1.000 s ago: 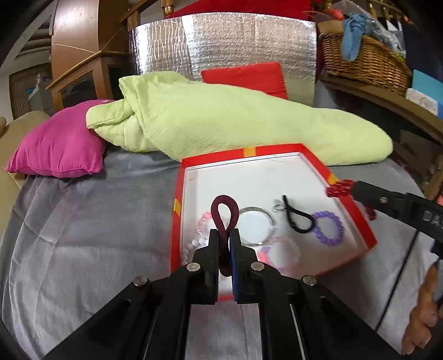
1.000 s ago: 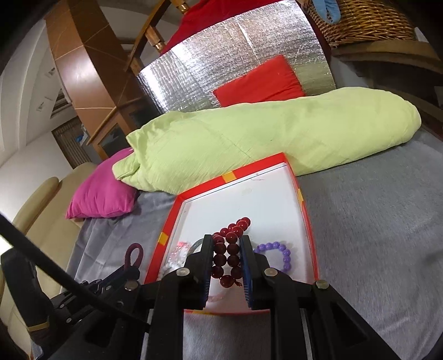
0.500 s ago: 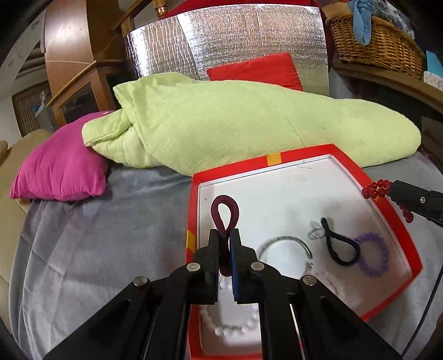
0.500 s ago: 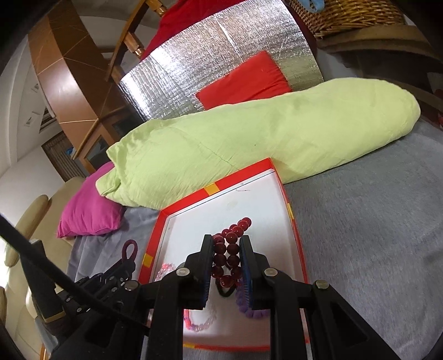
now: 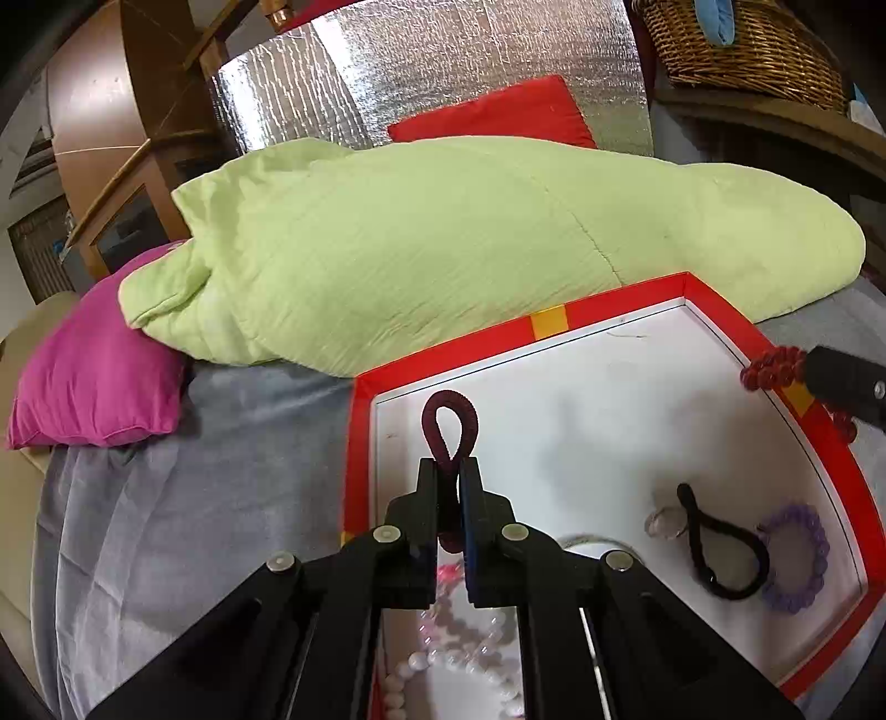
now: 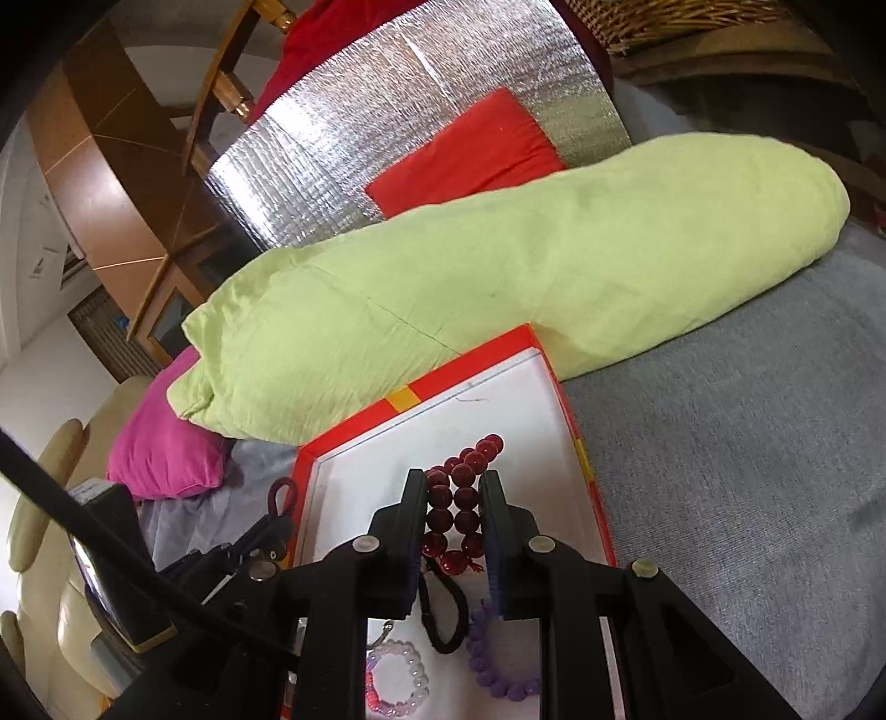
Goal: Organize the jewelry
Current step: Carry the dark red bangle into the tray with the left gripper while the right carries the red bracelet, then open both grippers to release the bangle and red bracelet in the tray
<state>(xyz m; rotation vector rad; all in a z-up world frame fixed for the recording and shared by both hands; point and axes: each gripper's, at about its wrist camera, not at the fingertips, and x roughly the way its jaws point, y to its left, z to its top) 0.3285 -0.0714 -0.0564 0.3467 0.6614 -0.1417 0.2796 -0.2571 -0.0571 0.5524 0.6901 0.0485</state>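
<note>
A red-rimmed tray (image 5: pixel 498 335) with a white floor lies on the grey bedcover; it also shows in the right wrist view (image 6: pixel 421 396). My left gripper (image 5: pixel 449 471) is shut on a dark red coiled hair tie (image 5: pixel 449 423), held over the tray's left part. My right gripper (image 6: pixel 454 487) is shut on a dark red bead bracelet (image 6: pixel 462 487) over the tray's middle; its beads (image 5: pixel 772 368) show at the tray's right rim. In the tray lie a black hair tie (image 5: pixel 720 548), a purple bead bracelet (image 5: pixel 797 559), a pink-white bracelet (image 6: pixel 396 684) and white pearls (image 5: pixel 443 664).
A long light-green pillow (image 5: pixel 443 243) lies just behind the tray. A magenta cushion (image 5: pixel 94 382) is at the left, a red cushion (image 5: pixel 498 116) and silver foil panel (image 5: pixel 443 72) behind. A wicker basket (image 5: pixel 742 50) sits on a shelf at the right.
Both grippers have moved forward over the tray with their items still held. The tray's contents now sit closer under and beside the fingers.
</note>
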